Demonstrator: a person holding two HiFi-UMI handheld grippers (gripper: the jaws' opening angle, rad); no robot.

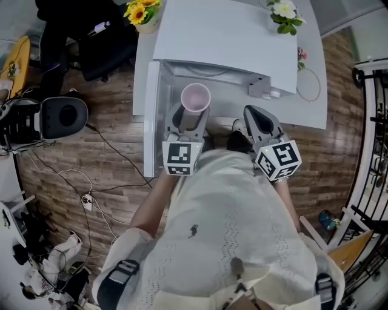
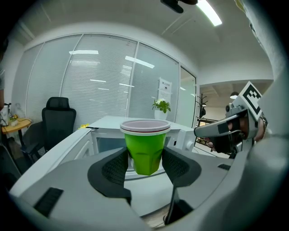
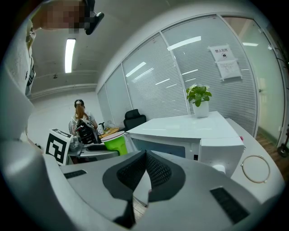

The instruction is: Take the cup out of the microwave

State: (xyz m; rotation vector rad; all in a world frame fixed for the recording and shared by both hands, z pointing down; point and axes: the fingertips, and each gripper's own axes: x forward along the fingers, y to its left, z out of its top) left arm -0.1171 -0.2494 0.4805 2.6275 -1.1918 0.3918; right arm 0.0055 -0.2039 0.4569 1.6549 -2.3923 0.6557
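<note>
A green cup [image 2: 144, 151] with a pale pink inside [image 1: 195, 97] is clamped between the pads of my left gripper [image 2: 144, 164], upright and lifted off any surface. In the head view the left gripper [image 1: 188, 118] holds it just in front of the white microwave [image 1: 230, 36], whose door [image 1: 150, 115] stands open at the left. My right gripper [image 3: 144, 169] is shut with nothing in it, its pads touching. It hangs to the right of the cup [image 3: 115, 142], before the microwave's control side [image 3: 212, 149]. The head view shows the right gripper [image 1: 257, 121] beside the left.
A potted plant [image 3: 198, 101] and yellow flowers [image 1: 142, 12] stand behind the microwave. A white ring [image 1: 308, 85] lies on the table at the right. A black office chair [image 1: 103, 42], cables [image 1: 91, 181] and gear cover the wooden floor at the left. A person [image 3: 81, 117] sits far back.
</note>
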